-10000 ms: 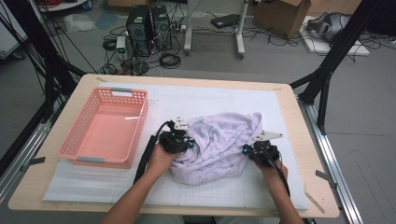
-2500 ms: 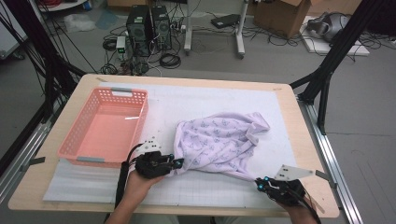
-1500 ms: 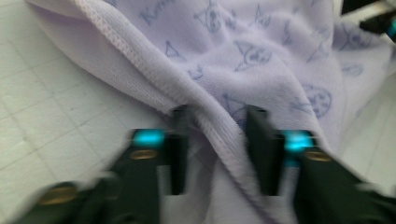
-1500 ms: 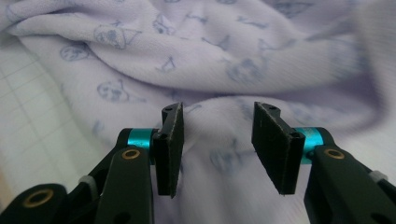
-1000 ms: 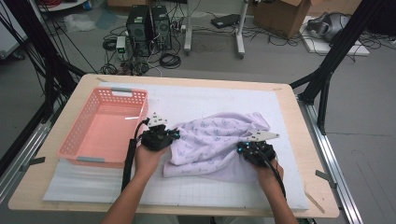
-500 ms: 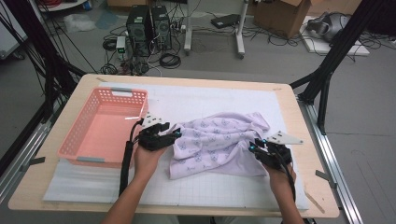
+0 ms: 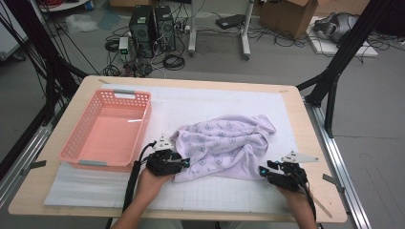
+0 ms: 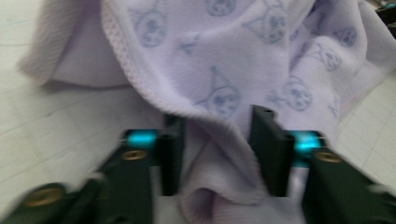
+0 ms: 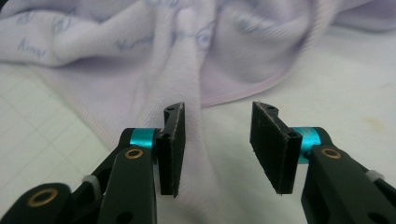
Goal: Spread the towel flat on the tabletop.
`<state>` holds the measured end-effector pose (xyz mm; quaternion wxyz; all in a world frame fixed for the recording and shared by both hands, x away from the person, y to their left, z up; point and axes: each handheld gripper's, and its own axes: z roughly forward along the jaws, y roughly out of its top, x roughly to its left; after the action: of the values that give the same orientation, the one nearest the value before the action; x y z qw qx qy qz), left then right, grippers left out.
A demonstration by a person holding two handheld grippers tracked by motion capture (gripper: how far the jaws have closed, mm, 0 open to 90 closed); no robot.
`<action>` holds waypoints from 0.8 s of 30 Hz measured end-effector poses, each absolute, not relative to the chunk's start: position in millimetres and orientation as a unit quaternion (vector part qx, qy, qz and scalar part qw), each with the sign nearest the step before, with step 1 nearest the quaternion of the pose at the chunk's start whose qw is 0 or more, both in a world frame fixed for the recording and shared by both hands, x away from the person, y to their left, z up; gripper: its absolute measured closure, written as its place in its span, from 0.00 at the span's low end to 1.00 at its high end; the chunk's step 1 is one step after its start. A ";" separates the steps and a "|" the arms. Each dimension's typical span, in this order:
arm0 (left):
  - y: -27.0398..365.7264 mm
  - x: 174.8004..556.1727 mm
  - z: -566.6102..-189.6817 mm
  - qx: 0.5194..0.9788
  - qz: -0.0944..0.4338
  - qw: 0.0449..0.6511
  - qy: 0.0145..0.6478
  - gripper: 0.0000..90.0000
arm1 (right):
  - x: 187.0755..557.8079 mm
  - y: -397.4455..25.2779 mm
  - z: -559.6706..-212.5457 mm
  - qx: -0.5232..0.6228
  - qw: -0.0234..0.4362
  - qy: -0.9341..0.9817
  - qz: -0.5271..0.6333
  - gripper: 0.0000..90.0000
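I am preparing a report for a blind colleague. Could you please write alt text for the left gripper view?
The left gripper stands open, its two black jaws on either side of a folded edge of a lilac towel printed with small blue figures. The towel lies rumpled on a white gridded mat. The picture is slightly blurred.

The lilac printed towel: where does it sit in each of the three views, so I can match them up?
High view: the lilac printed towel lies crumpled right of the pink plastic basket, between the left gripper and right gripper.
Left gripper view: towel across the top, a hemmed fold between the open jaws.
Right gripper view: towel across the top, an edge running down between the open jaws.
Shared landmark: the white gridded mat.
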<state>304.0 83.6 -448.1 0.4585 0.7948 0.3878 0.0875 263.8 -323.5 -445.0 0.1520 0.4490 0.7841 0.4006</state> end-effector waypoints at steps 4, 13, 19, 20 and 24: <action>80.7 316.7 -441.7 0.785 0.129 0.448 0.408 0.96 | 265.9 -313.0 -448.7 0.436 0.154 0.798 0.386 0.62; 98.6 343.0 -430.6 0.733 0.191 0.461 0.462 0.97 | 270.1 -319.2 -445.8 0.460 0.164 0.775 0.401 0.62; 94.4 338.1 -431.9 0.733 0.138 0.490 0.451 0.65 | 289.5 -299.0 -448.0 0.442 0.175 0.802 0.363 0.63; 93.4 334.9 -431.1 0.739 0.136 0.491 0.441 0.63 | 292.3 -296.7 -446.8 0.437 0.180 0.806 0.356 0.71; 94.2 320.6 -429.5 0.750 0.133 0.496 0.416 0.53 | 303.0 -293.4 -442.5 0.431 0.207 0.815 0.326 0.99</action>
<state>320.6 94.2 -429.5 0.4963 0.7502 0.4163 0.1330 303.0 -293.4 -442.5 0.2070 0.4314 0.8154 0.3259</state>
